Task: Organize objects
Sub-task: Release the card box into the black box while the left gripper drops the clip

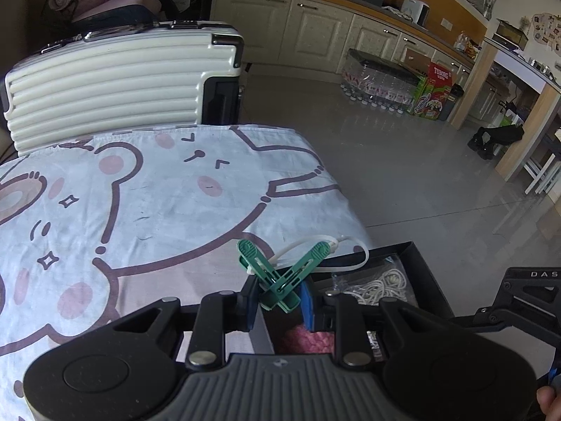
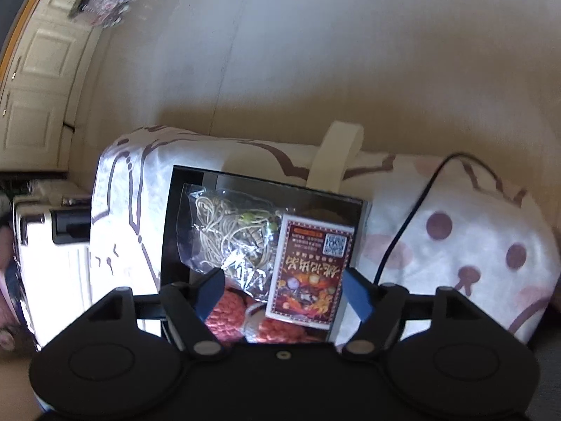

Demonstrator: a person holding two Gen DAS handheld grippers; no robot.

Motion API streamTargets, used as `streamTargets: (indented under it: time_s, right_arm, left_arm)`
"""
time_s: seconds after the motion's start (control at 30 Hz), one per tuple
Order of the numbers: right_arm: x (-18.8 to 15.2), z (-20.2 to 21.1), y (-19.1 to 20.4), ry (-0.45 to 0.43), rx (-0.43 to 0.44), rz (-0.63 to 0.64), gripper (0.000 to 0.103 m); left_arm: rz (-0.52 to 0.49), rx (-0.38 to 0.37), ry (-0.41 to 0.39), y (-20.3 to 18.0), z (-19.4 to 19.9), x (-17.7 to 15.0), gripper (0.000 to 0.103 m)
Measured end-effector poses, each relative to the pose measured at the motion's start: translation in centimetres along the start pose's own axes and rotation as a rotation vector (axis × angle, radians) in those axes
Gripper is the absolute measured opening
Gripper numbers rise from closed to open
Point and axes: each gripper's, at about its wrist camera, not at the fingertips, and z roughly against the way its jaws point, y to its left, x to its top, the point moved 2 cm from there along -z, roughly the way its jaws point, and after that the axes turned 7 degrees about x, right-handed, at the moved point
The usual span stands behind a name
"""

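Green clothes peg (image 1: 280, 280) with white cable tie (image 1: 326, 245) is pinched in the left tongs (image 1: 280, 301) at the black box (image 1: 420, 259) edge on the tabletop (image 1: 140, 210). Only the right view shows the box (image 2: 168, 228) contents: string bag (image 2: 224, 231), red card pack (image 2: 308, 273), pink knit (image 2: 224, 312). Right tongs (image 2: 282, 294) half open, empty, above them.

Open right claw (image 2: 282, 296) above black box (image 2: 171, 224) of packets.
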Motion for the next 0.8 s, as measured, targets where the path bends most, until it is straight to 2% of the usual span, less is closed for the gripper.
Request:
streamTargets:
  time_s: [0.27, 0.5, 0.53, 0.63, 0.8]
  right_arm:
    - [0.1, 0.6, 1.0, 0.014, 0.021, 0.124, 0.066]
    - [-0.4, 0.4, 2.1, 0.024, 0.002, 0.242, 0.065]
    - [-0.4, 0.4, 2.3, 0.026, -0.001, 0.258, 0.065]
    - [-0.6, 0.1, 2.7, 0.032, -0.012, 0.301, 0.065]
    - [-0.7, -0.1, 2.8, 0.042, -0.019, 0.328, 0.065]
  left_arm:
    - [-0.045, -0.064, 0.046, -2.0, -0.9, -0.3, 0.026]
    - [-0.086, -0.052, 0.066, -2.8, -2.0, -0.6, 0.027]
    - [-0.088, -0.044, 0.067, -2.9, -2.2, -0.8, 0.028]
    - [-0.098, -0.015, 0.069, -2.9, -2.5, -0.9, 0.051]
    - [-0.078, 0.000, 0.071, -2.4, -2.4, -0.7, 0.052]
